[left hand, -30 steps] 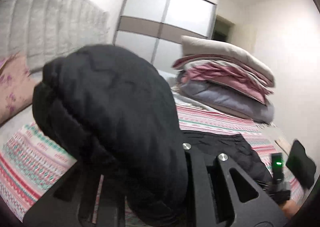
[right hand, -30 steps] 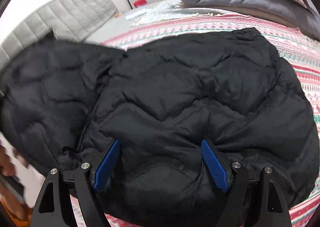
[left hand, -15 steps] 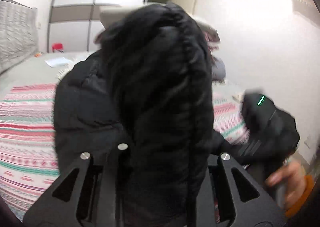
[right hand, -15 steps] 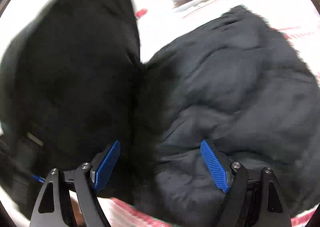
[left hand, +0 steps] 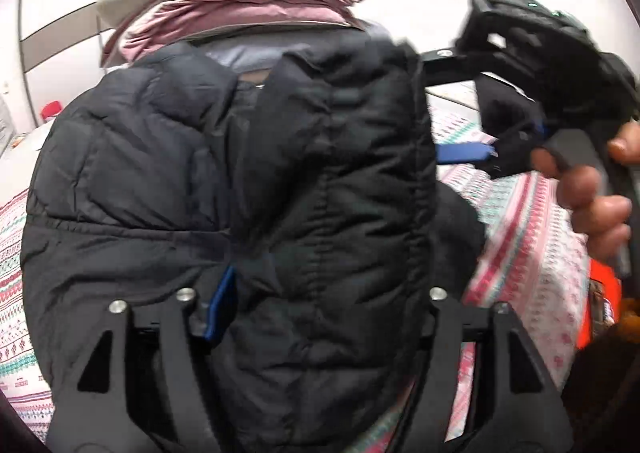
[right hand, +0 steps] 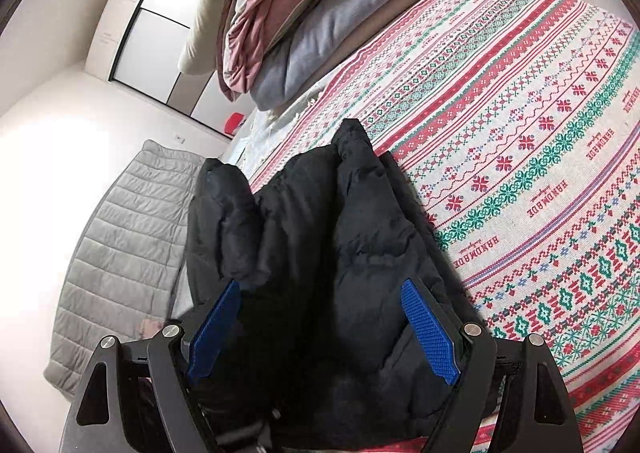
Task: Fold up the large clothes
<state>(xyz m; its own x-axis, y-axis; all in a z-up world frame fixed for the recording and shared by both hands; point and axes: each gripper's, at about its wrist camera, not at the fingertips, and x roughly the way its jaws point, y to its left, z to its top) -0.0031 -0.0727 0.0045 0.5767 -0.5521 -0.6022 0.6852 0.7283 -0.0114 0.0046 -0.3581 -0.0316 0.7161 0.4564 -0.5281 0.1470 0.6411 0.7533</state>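
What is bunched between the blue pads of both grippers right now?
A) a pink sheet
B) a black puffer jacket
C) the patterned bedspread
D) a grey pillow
B: the black puffer jacket fills the gap between the right gripper pads, and also the left gripper, above the patterned bedspread.

A padded jacket [left hand: 248, 189] is filling the space between the fingers of the left gripper [left hand: 320, 301], and in the right wrist view a bunched part of it [right hand: 320, 273] is sitting between the fingers of the right gripper [right hand: 320, 329]. The right gripper [left hand: 532, 65] is showing to the jacket's right. A patterned bedspread [right hand: 520, 133] is lying under the jacket, with a stack of bedding [right hand: 304, 5] sitting behind it and a headboard [right hand: 120, 245] standing to the left.
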